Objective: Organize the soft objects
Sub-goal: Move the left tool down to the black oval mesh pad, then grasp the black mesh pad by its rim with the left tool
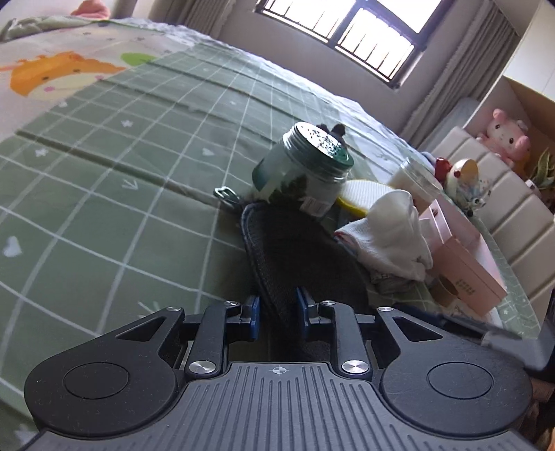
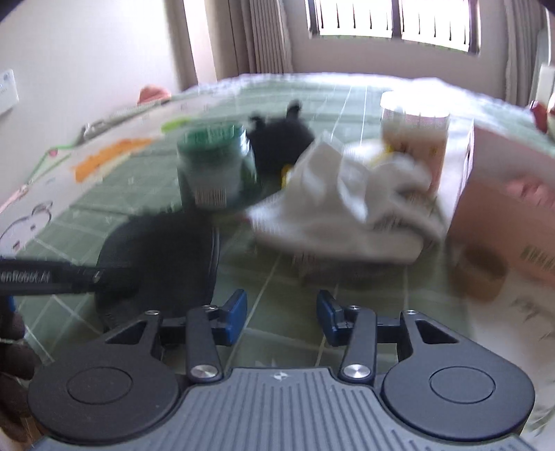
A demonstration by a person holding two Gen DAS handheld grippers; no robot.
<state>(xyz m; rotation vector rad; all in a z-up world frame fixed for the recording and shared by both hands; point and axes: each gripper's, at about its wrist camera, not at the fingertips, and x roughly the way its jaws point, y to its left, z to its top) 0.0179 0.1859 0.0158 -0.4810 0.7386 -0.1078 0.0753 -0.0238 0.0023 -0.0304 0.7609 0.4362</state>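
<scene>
Left gripper (image 1: 277,308): closed on the near edge of a dark insole (image 1: 298,249), blue pads pinching the stitched rim from both sides. Right gripper (image 2: 281,317): open, nothing between the pads, hovering low over the bed (image 2: 277,277) just short of the white cloth (image 2: 347,208) (right view badly motion-blurred).

Insole: lying flat on the bed, far end reaching under the leaning green-lidded glass jar (image 1: 305,166). Judged thin, light and floppy; likely to droop if lifted by one edge, so a hold nearer mid-length advisable. Jar resting against it and probably fragile; risk of toppling if pulled.

White cloth: crumpled heap just right of the insole, touching the pink box (image 1: 461,263). Judged soft, easily pinched at any raised fold.

Surface: green checked bedsheet (image 1: 121,190), yielding. Room: barred window (image 1: 347,31), curtains, padded headboard (image 1: 503,215), pink plush toy (image 1: 508,137) beyond.
</scene>
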